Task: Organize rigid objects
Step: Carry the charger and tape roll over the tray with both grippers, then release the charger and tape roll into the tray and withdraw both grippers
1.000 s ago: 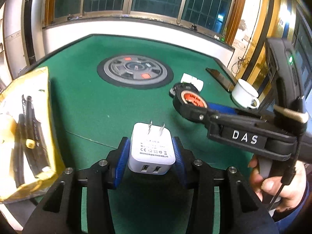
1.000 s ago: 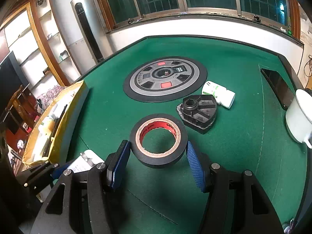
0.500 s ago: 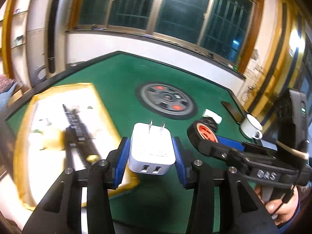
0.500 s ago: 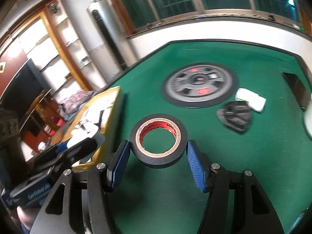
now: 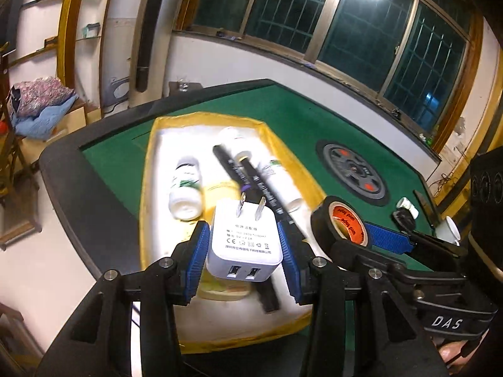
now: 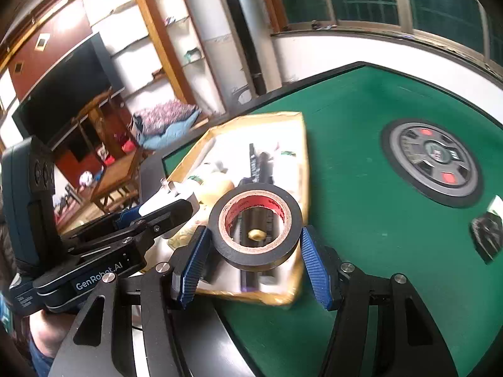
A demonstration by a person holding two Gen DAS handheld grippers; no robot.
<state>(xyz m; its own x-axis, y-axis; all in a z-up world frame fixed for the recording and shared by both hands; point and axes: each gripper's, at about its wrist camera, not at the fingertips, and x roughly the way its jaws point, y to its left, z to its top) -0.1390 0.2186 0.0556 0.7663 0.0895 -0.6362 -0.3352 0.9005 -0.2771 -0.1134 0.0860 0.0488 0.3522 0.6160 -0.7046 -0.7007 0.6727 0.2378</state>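
The white charger (image 5: 243,245) sits clamped in the left gripper (image 5: 243,251) and the black tape roll (image 6: 256,224) is pinched by the right gripper (image 6: 254,257), both held above the yellow-rimmed tray (image 5: 146,188) of bottles on the green desk (image 5: 301,125).

White USB charger (image 5: 243,245) with silver prongs and grey print, sitting between the left gripper (image 5: 243,262)'s blue ribbed pads (image 5: 197,260) on black arms. Black tape roll (image 6: 256,231), tan inner core stamped in red, framed by the right gripper (image 6: 254,264)'s same blue pads. Below, a yellow-rimmed tray (image 5: 147,169) with a white floor; white bottle (image 5: 185,188) with green label, black sticks (image 5: 251,182). Table felt (image 6: 361,144) deep green, black edge. Grey centre disc (image 6: 432,161) with red squares. White cup (image 5: 449,231) far right.
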